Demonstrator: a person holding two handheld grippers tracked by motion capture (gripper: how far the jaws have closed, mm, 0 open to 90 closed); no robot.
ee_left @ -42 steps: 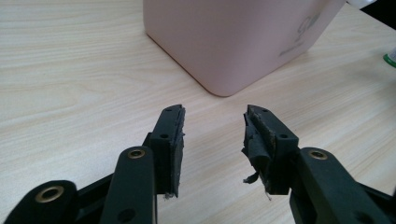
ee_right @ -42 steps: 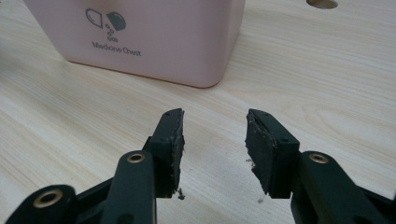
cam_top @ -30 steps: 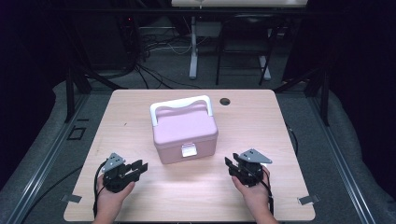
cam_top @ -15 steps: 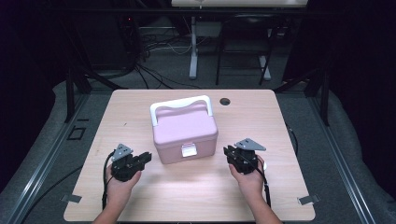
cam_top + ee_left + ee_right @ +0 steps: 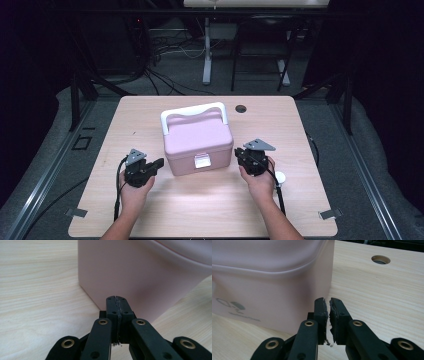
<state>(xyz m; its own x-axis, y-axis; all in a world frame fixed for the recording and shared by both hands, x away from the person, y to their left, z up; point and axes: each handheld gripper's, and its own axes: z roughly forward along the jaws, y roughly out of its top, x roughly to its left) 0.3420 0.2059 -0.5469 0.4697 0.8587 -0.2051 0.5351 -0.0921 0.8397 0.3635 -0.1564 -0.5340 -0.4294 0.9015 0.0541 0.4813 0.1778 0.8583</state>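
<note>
Box: pink box (image 5: 198, 142) mid table (image 5: 150, 210), white handle (image 5: 192, 111) at rear, lid down.
L jaws: my left gripper (image 5: 156, 164) pressed together, empty, just closed, near box's left corner.
R jaws: my right gripper (image 5: 238, 156) nearly together, thin slit, closing, empty.
R gripper view: grey logo (image 5: 230, 305) on wall.
Hands: low, aimed inward.

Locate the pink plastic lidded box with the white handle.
In the high view the pink plastic box sits mid-table between the left gripper and right gripper, near the round table hole.
</note>
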